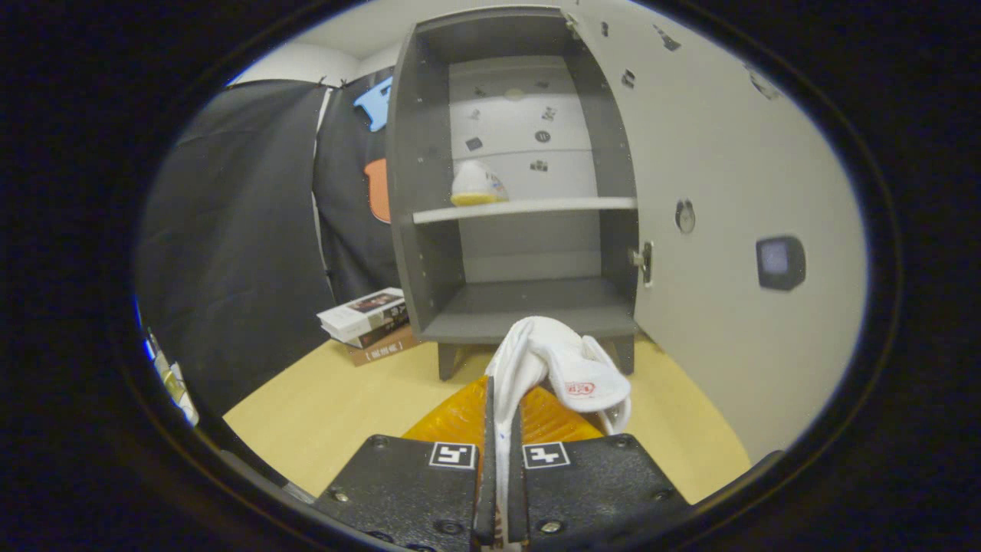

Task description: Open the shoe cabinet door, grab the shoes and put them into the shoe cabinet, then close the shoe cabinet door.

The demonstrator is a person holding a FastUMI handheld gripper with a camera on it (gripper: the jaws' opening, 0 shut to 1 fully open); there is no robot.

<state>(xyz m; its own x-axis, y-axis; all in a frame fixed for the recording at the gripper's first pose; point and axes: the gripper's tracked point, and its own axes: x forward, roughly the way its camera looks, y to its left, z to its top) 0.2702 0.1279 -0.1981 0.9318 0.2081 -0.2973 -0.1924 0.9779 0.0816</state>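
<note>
Seen along my gripper (502, 414), both fingers are pressed nearly together on a white slipper (556, 364), which I hold pinched by a thin fold of its fabric; the rest of the shoe bulges up and flops to the right just past the fingertips, a small red mark showing on its side. I hold it above a pale wooden tabletop (322, 406), just in front of the grey shoe cabinet (429, 199), which stands on short legs directly ahead. The cabinet door (728, 192) is swung wide open to the right, its pale inner face carrying a hinge plate and a dark square fitting. Inside, a light-coloured shelf (529, 207) splits the cabinet into an upper and a lower compartment. A second white shoe (477, 185), with a yellowish sole, sits on that shelf toward its left end, in the upper compartment; the lower compartment lies straight beyond the slipper I hold. To the left of the cabinet, a short stack of books (368, 322) rests on the tabletop against the black cloth wall (237, 245).
</note>
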